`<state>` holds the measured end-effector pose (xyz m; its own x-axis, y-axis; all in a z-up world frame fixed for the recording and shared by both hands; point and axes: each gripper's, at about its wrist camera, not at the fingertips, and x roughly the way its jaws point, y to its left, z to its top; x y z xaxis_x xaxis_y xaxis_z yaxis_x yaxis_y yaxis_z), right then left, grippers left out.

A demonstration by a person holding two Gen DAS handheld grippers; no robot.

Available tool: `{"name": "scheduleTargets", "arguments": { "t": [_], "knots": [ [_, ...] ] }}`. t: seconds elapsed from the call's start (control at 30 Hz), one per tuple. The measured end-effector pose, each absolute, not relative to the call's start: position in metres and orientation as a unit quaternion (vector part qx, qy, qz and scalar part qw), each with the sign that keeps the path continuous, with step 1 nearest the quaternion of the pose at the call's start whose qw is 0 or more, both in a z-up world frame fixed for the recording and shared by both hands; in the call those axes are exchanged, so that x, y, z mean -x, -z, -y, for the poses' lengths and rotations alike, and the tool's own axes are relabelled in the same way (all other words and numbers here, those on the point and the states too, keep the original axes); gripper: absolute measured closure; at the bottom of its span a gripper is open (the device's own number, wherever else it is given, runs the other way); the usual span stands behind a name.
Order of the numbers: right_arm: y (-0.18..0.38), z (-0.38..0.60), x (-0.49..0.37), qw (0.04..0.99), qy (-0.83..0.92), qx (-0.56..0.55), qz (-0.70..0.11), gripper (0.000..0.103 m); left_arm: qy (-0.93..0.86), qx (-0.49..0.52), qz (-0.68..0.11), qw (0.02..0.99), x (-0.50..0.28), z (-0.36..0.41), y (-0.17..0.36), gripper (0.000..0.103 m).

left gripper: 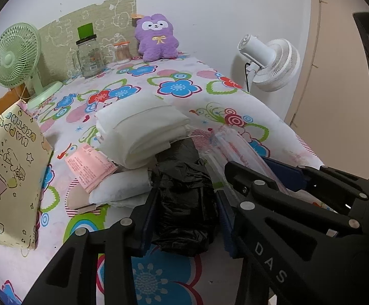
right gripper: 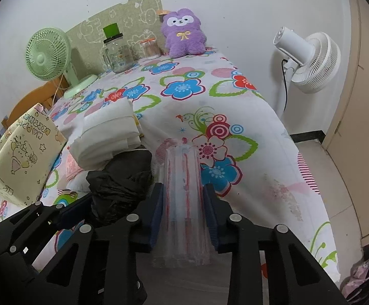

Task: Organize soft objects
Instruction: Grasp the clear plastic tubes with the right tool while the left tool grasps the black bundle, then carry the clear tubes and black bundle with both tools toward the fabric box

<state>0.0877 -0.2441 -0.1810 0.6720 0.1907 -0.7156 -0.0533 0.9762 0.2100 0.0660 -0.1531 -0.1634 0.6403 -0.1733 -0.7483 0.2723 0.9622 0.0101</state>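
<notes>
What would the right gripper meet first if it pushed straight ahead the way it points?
Probably only the floral tablecloth. The right gripper is shut on the clear plastic bag, and past the bag's far end the cloth looks bare; depth is hard to judge in this fisheye view.

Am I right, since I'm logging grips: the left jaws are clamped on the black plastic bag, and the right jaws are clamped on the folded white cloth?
Only the second half is wrong. The right gripper is clamped on the clear plastic bag with red print, not the folded white cloth, which lies untouched further back; the right wrist view shows it. The left gripper does grip the black plastic bag.
</notes>
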Motion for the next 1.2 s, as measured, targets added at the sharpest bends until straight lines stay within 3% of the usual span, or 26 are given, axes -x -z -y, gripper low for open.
{"name": "scheduleTargets", "arguments": {
  "t": [1.2],
  "knots": [
    [0.104,0.239,-0.055,0.938,-0.057,-0.064,-0.337,0.074,0.127,-0.052,-0.339,0.931,-0.036,0.146,0.092,0.060]
  ]
}}
